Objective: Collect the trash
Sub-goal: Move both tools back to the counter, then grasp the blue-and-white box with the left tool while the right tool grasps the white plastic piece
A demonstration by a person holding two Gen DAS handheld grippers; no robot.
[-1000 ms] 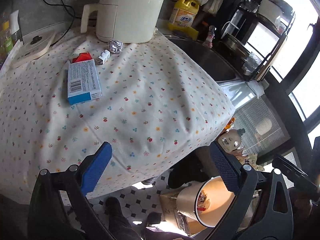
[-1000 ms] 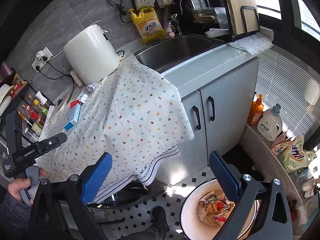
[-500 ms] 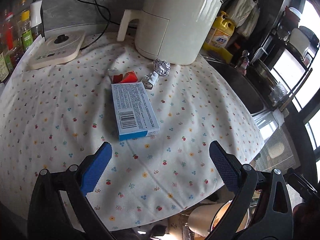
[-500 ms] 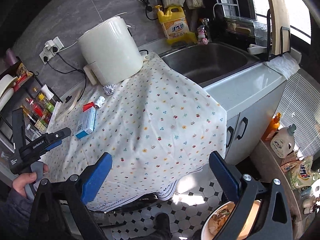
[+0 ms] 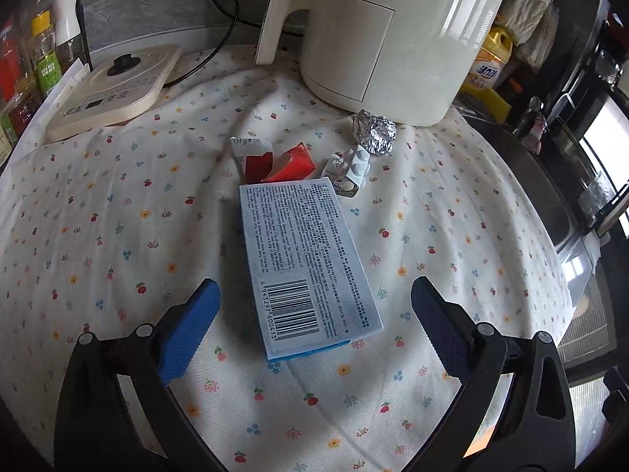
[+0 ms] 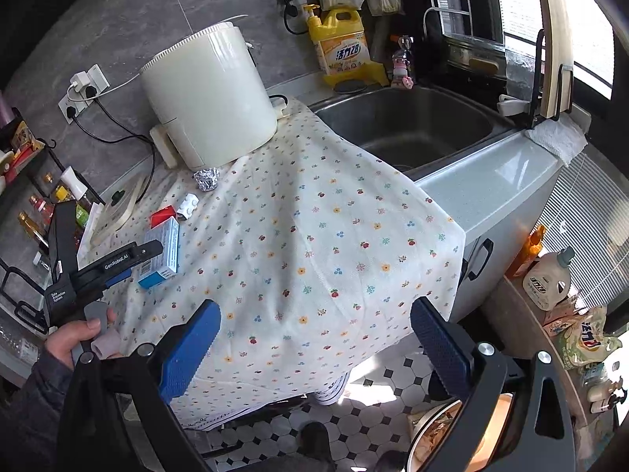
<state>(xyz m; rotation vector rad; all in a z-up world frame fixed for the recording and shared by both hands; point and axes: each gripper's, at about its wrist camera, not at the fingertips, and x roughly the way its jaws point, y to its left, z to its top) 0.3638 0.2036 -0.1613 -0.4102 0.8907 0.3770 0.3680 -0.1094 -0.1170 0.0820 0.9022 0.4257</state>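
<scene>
A blue and white carton (image 5: 306,263) lies flat on the flowered cloth (image 5: 118,236), barcode up. Behind it lie a torn red wrapper (image 5: 275,161), a white blister pack (image 5: 350,169) and a crumpled foil ball (image 5: 373,131). My left gripper (image 5: 312,306) is open, its jaws on either side of the carton's near end, just above the cloth. My right gripper (image 6: 314,330) is open and empty over the cloth's front edge. The right wrist view shows the carton (image 6: 161,249), the foil ball (image 6: 207,179) and the left gripper (image 6: 118,263) beside the carton. The trash bin (image 6: 444,432) stands on the floor, partly hidden.
A cream appliance (image 5: 393,31) stands at the back of the cloth, a flat cream scale (image 5: 114,86) at the back left, bottles (image 5: 43,59) beyond. In the right wrist view a steel sink (image 6: 412,129) lies right of the cloth, with a yellow detergent jug (image 6: 342,47) behind.
My left gripper has moved forward and down over the cloth until its open jaws flank the carton. My right gripper has risen and drifted left, away from the bin.
</scene>
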